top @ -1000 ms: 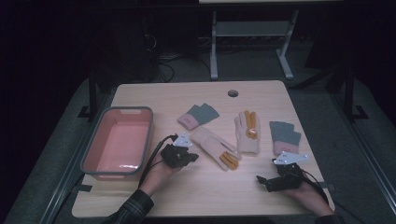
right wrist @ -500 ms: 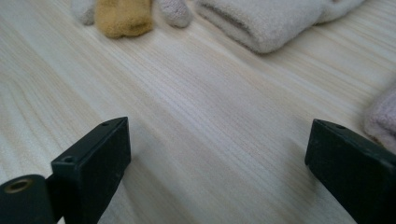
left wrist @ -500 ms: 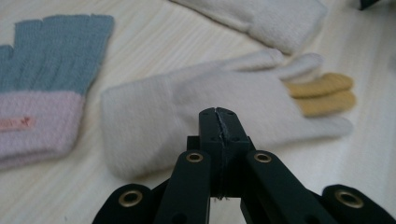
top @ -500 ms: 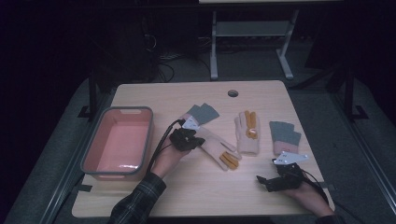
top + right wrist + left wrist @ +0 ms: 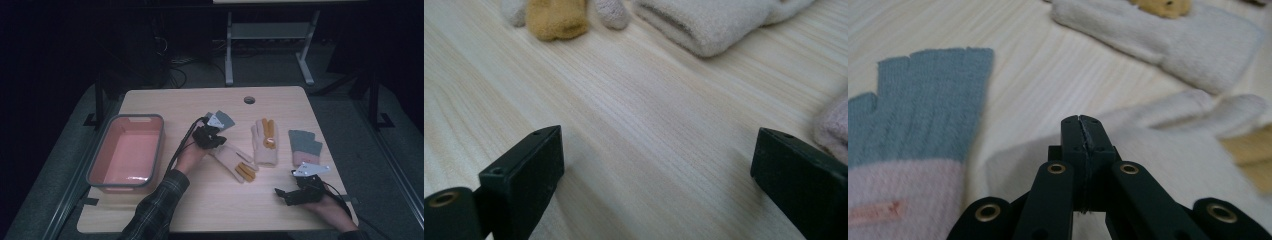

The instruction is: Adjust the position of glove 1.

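Note:
Two pairs of gloves lie on the wooden table. In the middle, a cream glove with orange fingers (image 5: 235, 160) lies slanted, and its partner (image 5: 265, 142) lies to its right. One grey-and-pink fingerless glove (image 5: 226, 119) is behind my left gripper (image 5: 214, 137); the other (image 5: 305, 145) lies at the right. My left gripper (image 5: 1082, 122) is shut, with nothing visible between its jaws. It sits over the cuff of the slanted cream glove (image 5: 1168, 165), with the grey glove (image 5: 923, 100) just to its left. My right gripper (image 5: 285, 194) rests near the front edge, open (image 5: 659, 165) over bare wood.
A pink basin with a grey rim (image 5: 100, 160) stands at the table's left side. A round cable hole (image 5: 249, 100) sits near the far edge. Orange glove fingertips (image 5: 556, 17) and a cream cuff (image 5: 704, 25) lie ahead of my right gripper.
My left gripper has moved away from the person and rightward, from beside the basin to the cuff of the slanted cream glove. The right gripper has stayed put.

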The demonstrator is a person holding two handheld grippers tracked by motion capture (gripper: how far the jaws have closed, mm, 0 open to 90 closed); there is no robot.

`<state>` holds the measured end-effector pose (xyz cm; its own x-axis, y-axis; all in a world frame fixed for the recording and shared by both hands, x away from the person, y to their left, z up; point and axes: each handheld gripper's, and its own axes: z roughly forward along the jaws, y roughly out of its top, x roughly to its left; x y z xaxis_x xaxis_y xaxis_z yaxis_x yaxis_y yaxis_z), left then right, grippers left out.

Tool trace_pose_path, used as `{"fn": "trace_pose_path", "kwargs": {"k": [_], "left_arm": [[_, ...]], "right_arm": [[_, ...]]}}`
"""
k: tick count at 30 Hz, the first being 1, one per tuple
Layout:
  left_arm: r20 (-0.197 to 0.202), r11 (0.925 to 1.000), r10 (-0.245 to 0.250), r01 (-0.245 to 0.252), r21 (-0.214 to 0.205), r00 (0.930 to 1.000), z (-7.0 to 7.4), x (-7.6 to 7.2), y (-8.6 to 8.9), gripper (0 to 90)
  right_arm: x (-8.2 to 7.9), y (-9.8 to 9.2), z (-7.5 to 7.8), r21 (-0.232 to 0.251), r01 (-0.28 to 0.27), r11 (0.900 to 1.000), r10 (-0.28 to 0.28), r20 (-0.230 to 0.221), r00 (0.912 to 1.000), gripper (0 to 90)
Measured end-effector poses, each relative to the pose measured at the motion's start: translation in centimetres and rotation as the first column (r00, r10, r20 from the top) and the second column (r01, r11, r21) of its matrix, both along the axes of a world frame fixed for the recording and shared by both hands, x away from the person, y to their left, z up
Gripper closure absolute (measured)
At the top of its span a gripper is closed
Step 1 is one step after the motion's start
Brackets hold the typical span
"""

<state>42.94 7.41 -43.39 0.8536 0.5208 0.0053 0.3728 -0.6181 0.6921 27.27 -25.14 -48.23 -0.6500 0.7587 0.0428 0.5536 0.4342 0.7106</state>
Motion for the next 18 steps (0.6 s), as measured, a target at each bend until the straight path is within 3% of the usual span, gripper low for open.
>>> {"fn": "trace_pose_path", "kwargs": {"k": [6, 9, 12, 18], "left_arm": [[-0.016, 0.9999, 0.012, -0.012, -0.002, 0.9998, -0.5, 1.5, -0.6, 89.4], [-0.026, 0.9997, 0.016, -0.016, 0.020, 0.9995, -1.4, 2.4, -0.8, 89.4], [-0.033, 0.9996, 0.029, -0.029, 0.008, 0.9990, -2.0, 2.8, -0.9, 89.4], [-0.057, 0.9987, 0.030, -0.028, 0.043, 0.9979, -2.0, 2.6, -0.6, 89.4]], "right_arm": [[0.0, 0.0, 0.0, 0.000, 0.000, 1.0000, 0.000, 0.000, 1.0000, 6.6], [0.0, 0.0, 0.0, 0.000, -0.004, 1.0000, 0.004, 0.000, 1.0000, 6.7], [0.0, 0.0, 0.0, 0.000, -0.005, 1.0000, 0.005, 0.000, 1.0000, 6.7], [0.0, 0.0, 0.0, 0.000, -0.007, 1.0000, 0.007, -0.001, 1.0000, 6.7]]}}
